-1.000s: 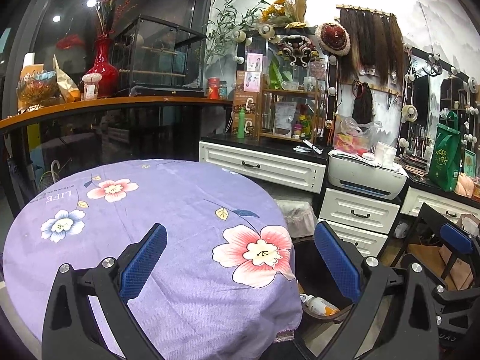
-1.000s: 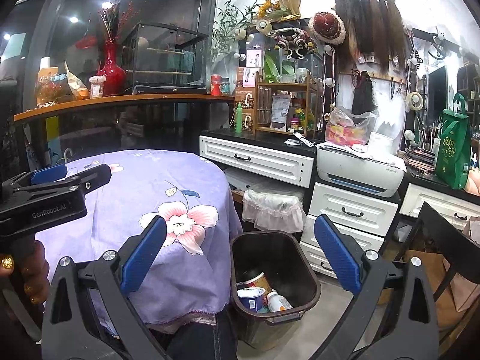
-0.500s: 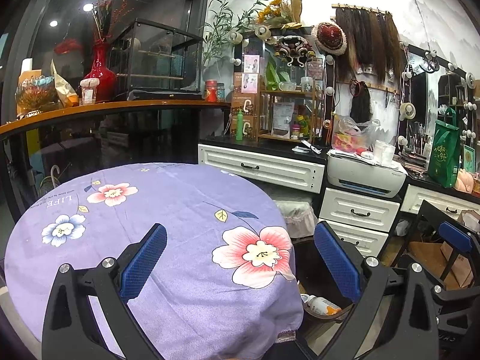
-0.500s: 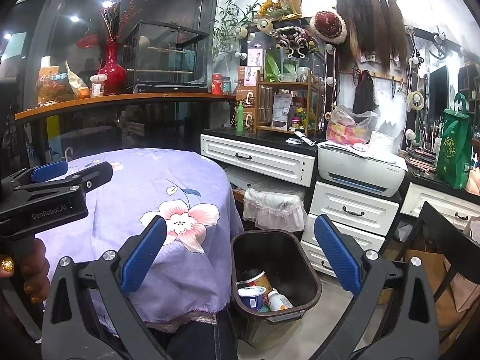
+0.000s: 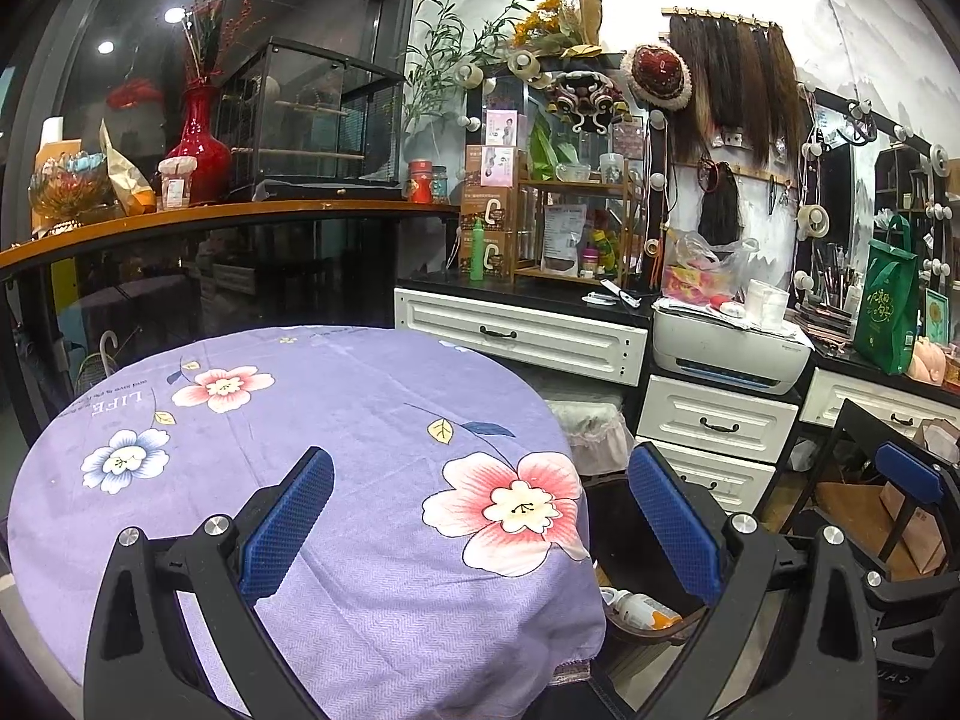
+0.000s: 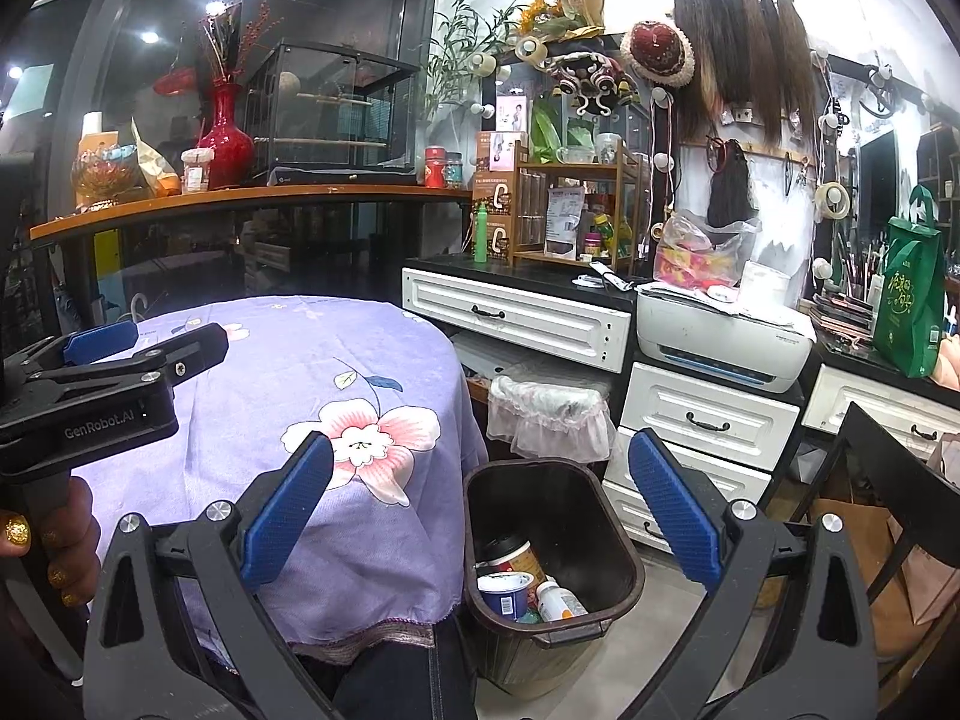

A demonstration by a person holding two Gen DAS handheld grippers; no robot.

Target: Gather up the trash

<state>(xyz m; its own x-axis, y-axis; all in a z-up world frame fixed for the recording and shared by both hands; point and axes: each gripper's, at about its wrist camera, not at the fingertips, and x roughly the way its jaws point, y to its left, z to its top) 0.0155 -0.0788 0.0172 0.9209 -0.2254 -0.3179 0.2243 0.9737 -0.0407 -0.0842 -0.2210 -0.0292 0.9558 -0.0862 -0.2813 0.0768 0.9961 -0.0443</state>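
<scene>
A dark brown trash bin (image 6: pixel 558 504) stands on the floor right of the round table (image 6: pixel 288 360), which is covered with a purple floral cloth. Inside the bin lie a paper cup (image 6: pixel 513 552), a blue-and-white tub (image 6: pixel 504 591) and a white bottle (image 6: pixel 558 600). My right gripper (image 6: pixel 480 510) is open and empty above the bin's near-left rim. My left gripper (image 5: pixel 480 522) is open and empty over the table's (image 5: pixel 360 396) right part. The left wrist view shows only a strip of the bin (image 5: pixel 609 540) and the bottle (image 5: pixel 639 609). No loose trash shows on the cloth.
White drawer units (image 6: pixel 708 420) and a printer (image 6: pixel 720 336) line the wall behind the bin. A lace-covered stool (image 6: pixel 546 408) stands just beyond it. A black chair (image 6: pixel 888 450) and a paper bag (image 6: pixel 852 540) are at the right. A hand (image 6: pixel 66 552) holds the left gripper (image 6: pixel 120 354).
Both views have drifted only slightly. Both grippers stay open and empty, and the bin's contents have not moved.
</scene>
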